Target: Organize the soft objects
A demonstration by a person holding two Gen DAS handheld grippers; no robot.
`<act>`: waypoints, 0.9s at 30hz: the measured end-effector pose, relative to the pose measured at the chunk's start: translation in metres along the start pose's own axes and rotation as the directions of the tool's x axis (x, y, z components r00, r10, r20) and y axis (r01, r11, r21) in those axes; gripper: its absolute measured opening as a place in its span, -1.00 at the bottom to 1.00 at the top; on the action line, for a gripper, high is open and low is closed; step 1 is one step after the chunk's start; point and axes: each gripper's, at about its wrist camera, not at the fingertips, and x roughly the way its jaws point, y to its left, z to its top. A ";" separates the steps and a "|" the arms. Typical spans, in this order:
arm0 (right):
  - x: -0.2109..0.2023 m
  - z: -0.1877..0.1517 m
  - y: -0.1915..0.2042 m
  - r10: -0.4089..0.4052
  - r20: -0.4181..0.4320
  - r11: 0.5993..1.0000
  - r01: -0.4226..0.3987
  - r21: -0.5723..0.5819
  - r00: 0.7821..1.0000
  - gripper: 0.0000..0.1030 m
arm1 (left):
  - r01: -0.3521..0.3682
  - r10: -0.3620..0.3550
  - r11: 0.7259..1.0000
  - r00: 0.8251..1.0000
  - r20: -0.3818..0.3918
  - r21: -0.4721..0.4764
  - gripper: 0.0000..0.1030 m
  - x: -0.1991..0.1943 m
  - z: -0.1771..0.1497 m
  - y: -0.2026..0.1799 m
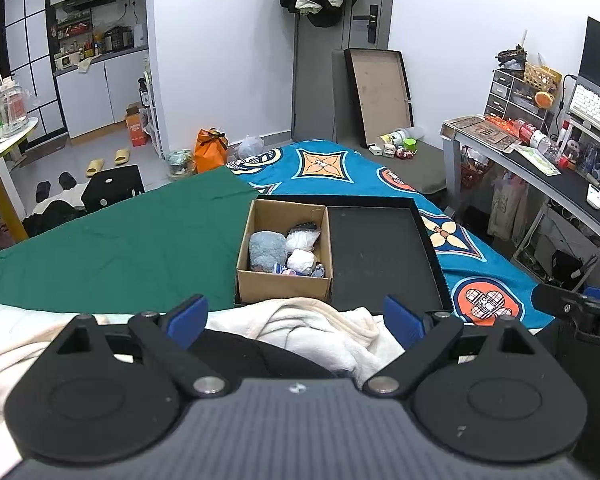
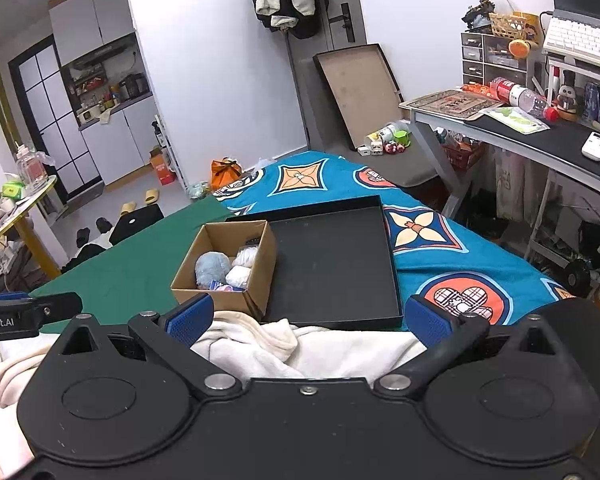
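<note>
A brown cardboard box (image 1: 284, 286) (image 2: 230, 300) sits in the left part of a flat black tray (image 1: 380, 256) (image 2: 332, 268) on the bed. Inside it lie a fluffy blue-grey ball (image 1: 266, 250) (image 2: 210, 266), white rolled soft items (image 1: 302, 260) (image 2: 240, 274) and other small pieces. A cream fleece cloth (image 1: 312, 320) (image 2: 268, 340) is bunched right in front of both grippers, near the tray's front edge. My left gripper (image 1: 296, 318) is open above the cloth, nothing between its blue pads. My right gripper (image 2: 308, 318) is also open over the cloth.
The bed carries a green sheet (image 1: 112, 240) on the left and a blue patterned cover (image 1: 480, 248) on the right. A desk (image 1: 540, 168) with clutter stands to the right. A box lid (image 1: 380, 96) leans on the far wall. Slippers and bags lie on the floor.
</note>
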 end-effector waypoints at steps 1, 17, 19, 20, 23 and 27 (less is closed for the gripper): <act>0.000 0.000 0.000 -0.001 0.000 1.000 0.001 -0.001 1.000 1.00 | 0.001 -0.001 1.000 1.000 0.001 -0.001 0.82 0.000 0.000 0.000; 0.001 -0.001 0.001 -0.004 -0.010 1.000 0.004 0.000 1.000 1.00 | 0.001 -0.001 1.000 1.000 -0.010 -0.001 0.82 0.002 -0.003 -0.001; 0.001 -0.001 0.002 -0.005 -0.013 1.000 0.005 -0.002 1.000 1.00 | 0.002 -0.002 1.000 1.000 -0.009 -0.001 0.82 0.002 -0.003 -0.001; 0.000 -0.001 0.002 0.000 -0.013 1.000 0.000 -0.003 1.000 1.00 | 0.002 -0.002 1.000 1.000 -0.009 -0.002 0.82 0.002 -0.003 -0.001; 0.000 -0.001 0.003 -0.003 -0.011 1.000 0.003 -0.016 1.000 1.00 | 0.002 -0.002 1.000 1.000 -0.010 -0.002 0.82 0.003 -0.003 -0.001; 0.003 -0.002 0.004 -0.008 -0.018 1.000 0.008 -0.018 1.000 1.00 | 0.000 0.000 1.000 1.000 -0.010 0.001 0.82 0.003 -0.003 -0.001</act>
